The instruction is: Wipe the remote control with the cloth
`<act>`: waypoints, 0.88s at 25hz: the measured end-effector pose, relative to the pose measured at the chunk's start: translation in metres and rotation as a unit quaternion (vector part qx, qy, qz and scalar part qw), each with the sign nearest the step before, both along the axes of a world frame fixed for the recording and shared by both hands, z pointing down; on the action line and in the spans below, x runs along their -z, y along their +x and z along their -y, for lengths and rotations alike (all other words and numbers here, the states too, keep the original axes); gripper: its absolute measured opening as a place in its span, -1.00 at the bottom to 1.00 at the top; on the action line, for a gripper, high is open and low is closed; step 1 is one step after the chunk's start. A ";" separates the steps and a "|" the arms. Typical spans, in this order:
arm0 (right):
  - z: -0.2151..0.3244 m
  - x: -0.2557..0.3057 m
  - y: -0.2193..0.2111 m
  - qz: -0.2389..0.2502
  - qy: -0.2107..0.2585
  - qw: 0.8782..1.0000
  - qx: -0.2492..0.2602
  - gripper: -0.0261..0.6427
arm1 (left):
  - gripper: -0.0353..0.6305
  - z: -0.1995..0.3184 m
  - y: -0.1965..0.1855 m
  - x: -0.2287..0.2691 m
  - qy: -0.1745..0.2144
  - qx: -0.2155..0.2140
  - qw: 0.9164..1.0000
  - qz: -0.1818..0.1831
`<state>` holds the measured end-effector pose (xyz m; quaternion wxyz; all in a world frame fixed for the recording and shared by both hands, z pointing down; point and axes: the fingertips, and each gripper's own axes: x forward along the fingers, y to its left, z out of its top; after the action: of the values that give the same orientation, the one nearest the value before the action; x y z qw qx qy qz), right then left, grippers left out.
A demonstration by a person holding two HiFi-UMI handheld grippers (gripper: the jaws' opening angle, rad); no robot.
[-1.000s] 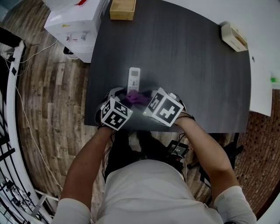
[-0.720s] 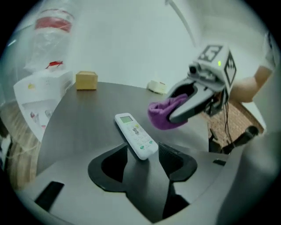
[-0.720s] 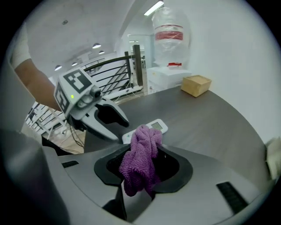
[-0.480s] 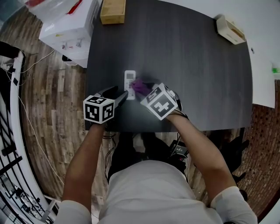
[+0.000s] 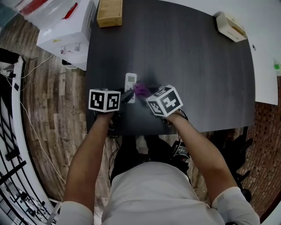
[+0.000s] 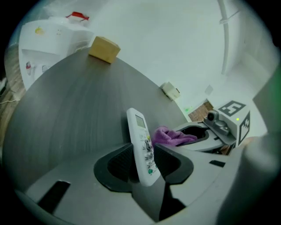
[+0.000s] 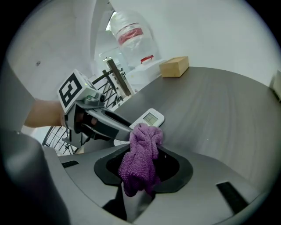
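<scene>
One slim plastic remote (image 6: 142,147); one crumpled fuzzy cloth (image 7: 139,160).

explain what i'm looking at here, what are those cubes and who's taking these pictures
A person wearing a head camera holds two two-jaw tools; each carries its own camera and a marker cube. The head view looks down on a dark table; the other two views look along each tool's jaws. The left tool has just been closing its jaws on a white remote control. The right tool grips a purple cloth beside it. A tan box sits at the table's far edge.
</scene>
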<state>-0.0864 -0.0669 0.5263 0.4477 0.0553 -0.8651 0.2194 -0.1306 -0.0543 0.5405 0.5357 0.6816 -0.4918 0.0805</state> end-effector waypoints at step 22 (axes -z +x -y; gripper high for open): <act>0.048 0.100 0.006 0.087 0.207 0.974 0.020 -0.49 | -0.59 -0.029 0.020 0.083 0.097 0.185 0.914 -0.348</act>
<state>-0.0807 -0.1150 0.4259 0.3543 0.1103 -0.9281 0.0308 -0.1104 -0.0256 0.4572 0.6093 0.6122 -0.3972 -0.3102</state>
